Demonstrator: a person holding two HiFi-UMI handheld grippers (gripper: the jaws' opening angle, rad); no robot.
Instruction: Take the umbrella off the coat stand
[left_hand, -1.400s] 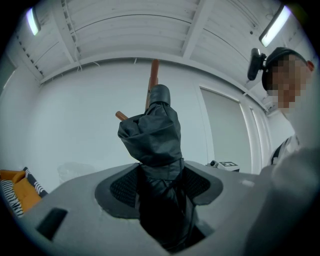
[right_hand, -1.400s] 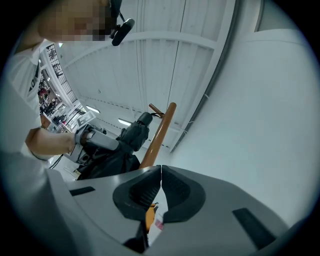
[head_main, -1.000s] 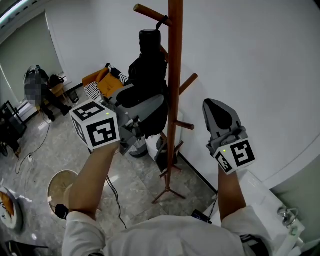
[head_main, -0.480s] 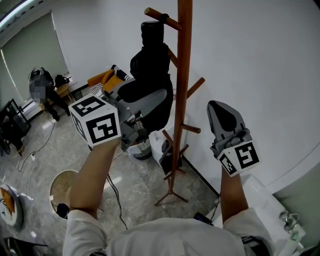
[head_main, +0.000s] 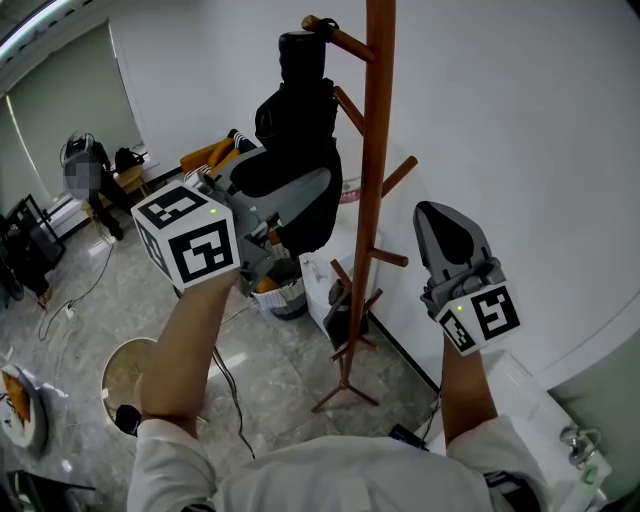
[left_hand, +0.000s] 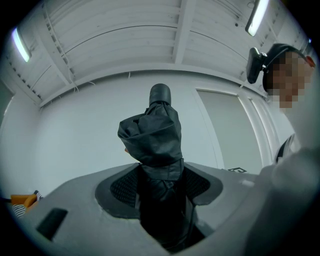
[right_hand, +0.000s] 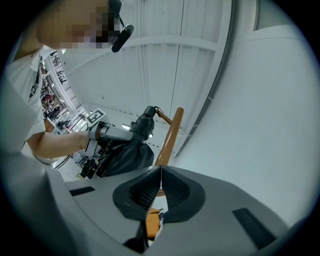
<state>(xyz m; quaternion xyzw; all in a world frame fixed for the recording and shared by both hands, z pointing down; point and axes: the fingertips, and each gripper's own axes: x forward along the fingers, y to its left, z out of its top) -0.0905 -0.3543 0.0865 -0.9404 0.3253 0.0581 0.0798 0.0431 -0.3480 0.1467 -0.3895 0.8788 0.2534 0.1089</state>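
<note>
Left gripper, clamping the umbrella, has lifted it higher.

A glossy grey stone-tile floor meets a plain white wall. At the lower left stands a round beige container, and a thin black cable trails over the tiles just beside it. Farther back, a heap of orange and black-and-white striped cloth lies against the wall. A person in dark clothes is near it at the far left. A white bag stands next to a small grey bin. Long ceiling light strips glow overhead.
</note>
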